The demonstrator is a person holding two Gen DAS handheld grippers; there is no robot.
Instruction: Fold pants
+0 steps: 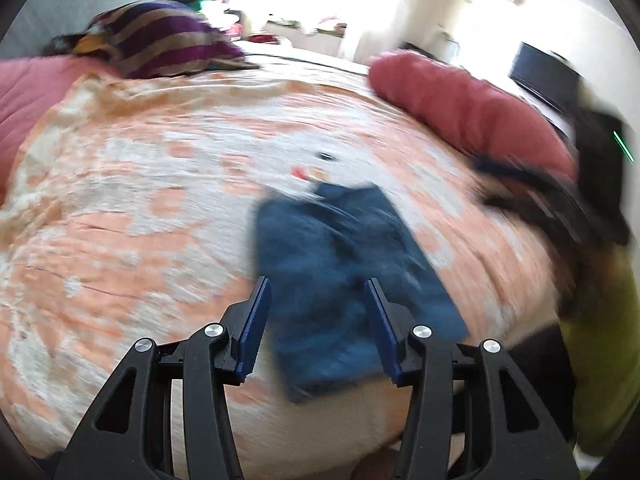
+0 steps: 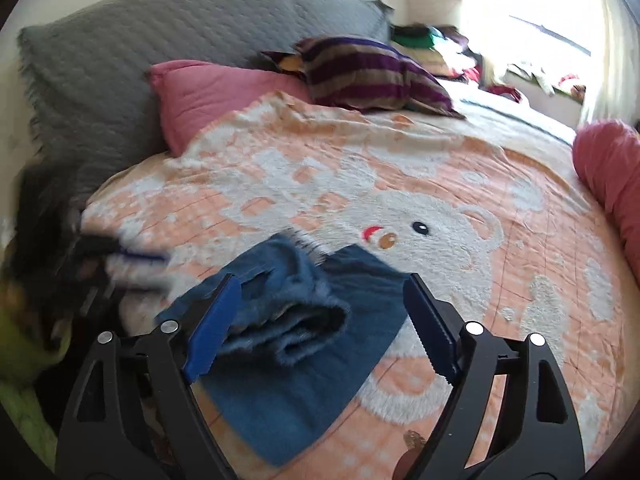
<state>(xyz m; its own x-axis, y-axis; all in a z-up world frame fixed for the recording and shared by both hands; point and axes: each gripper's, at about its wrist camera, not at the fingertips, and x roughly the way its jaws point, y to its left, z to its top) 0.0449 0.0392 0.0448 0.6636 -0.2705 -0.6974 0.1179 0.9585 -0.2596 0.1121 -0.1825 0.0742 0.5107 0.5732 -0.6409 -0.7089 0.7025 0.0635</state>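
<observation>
Blue denim pants (image 1: 344, 264) lie folded in a compact stack on the orange-and-white bear blanket (image 1: 160, 200). In the right wrist view the pants (image 2: 304, 344) show frayed hems on top of the fold. My left gripper (image 1: 318, 288) is open and empty, just above the near end of the pants. My right gripper (image 2: 322, 286) is open and empty, hovering over the stack. The right gripper also shows blurred at the right in the left wrist view (image 1: 520, 192); the left one shows blurred at the left in the right wrist view (image 2: 120, 260).
A red bolster (image 1: 460, 104) lies along one side of the bed. A pink pillow (image 2: 208, 96), a striped purple cushion (image 2: 368, 76) and a grey quilted headboard cover (image 2: 140, 52) sit at the head. A yellow-green cloth (image 1: 604, 360) hangs at the bed's near edge.
</observation>
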